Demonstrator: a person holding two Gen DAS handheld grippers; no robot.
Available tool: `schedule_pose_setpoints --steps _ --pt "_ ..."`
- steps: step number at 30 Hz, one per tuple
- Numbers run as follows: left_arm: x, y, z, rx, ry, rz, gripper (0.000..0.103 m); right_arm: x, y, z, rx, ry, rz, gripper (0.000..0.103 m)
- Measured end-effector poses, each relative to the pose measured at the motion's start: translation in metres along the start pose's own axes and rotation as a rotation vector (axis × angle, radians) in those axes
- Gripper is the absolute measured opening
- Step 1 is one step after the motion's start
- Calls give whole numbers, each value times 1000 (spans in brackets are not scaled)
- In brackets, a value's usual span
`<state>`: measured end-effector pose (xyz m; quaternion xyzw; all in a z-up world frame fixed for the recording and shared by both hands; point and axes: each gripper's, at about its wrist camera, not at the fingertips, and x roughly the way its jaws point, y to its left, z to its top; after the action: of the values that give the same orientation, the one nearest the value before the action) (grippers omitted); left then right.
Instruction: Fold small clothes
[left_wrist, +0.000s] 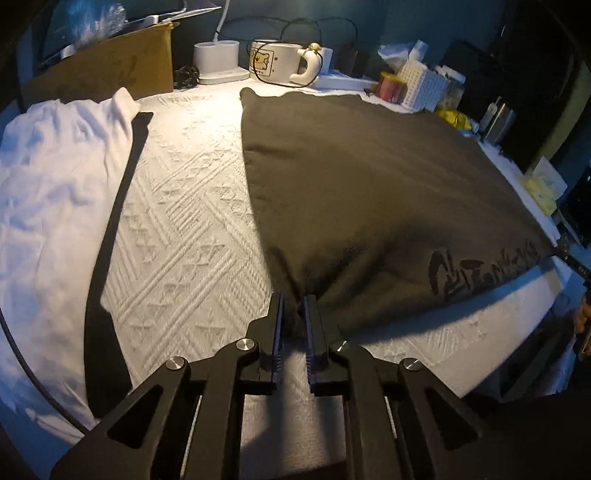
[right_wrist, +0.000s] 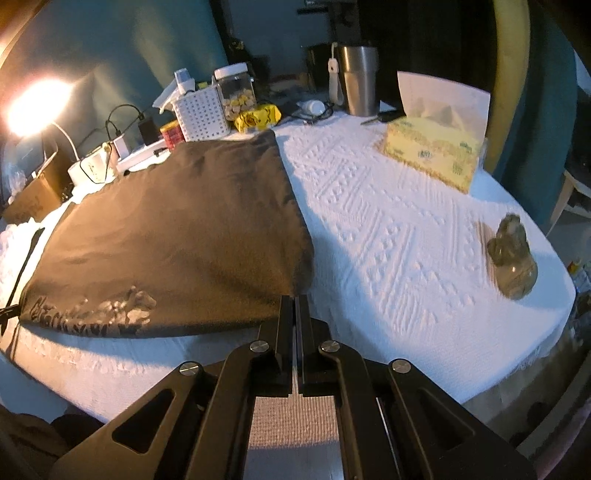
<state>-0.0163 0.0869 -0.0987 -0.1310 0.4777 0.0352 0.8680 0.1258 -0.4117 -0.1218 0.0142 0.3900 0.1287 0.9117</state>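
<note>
Left claw (left_wrist: 295, 301), right claw (right_wrist: 294, 301) clamped on dark garment (left_wrist: 369, 177) corners.

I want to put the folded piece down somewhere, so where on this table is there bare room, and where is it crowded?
One bare strip of tablecloth runs between the white garment and the dark garment. A wider patch lies right of the dark garment, bordered by the tissue box and the glass figurine. The far edge is crowded: mug, white basket, jar, steel tumbler.

White mug (left_wrist: 275, 61), tissue box (right_wrist: 430, 155), steel tumbler (right_wrist: 360, 83), lattice basket (right_wrist: 201, 114)
</note>
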Motion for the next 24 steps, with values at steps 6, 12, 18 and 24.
schedule_pose_setpoints --steps 6,12,18,24 --pt "-3 -2 -5 15 7 16 6 4 -1 -2 11 5 -3 1" --pt "-4 3 -2 16 20 6 7 8 2 -9 -3 14 -51 1" --pt "-5 4 2 38 19 -3 7 2 -1 -16 18 7 -104 1" --pt "-11 5 11 57 1 49 7 -2 -1 -18 38 16 -122 1"
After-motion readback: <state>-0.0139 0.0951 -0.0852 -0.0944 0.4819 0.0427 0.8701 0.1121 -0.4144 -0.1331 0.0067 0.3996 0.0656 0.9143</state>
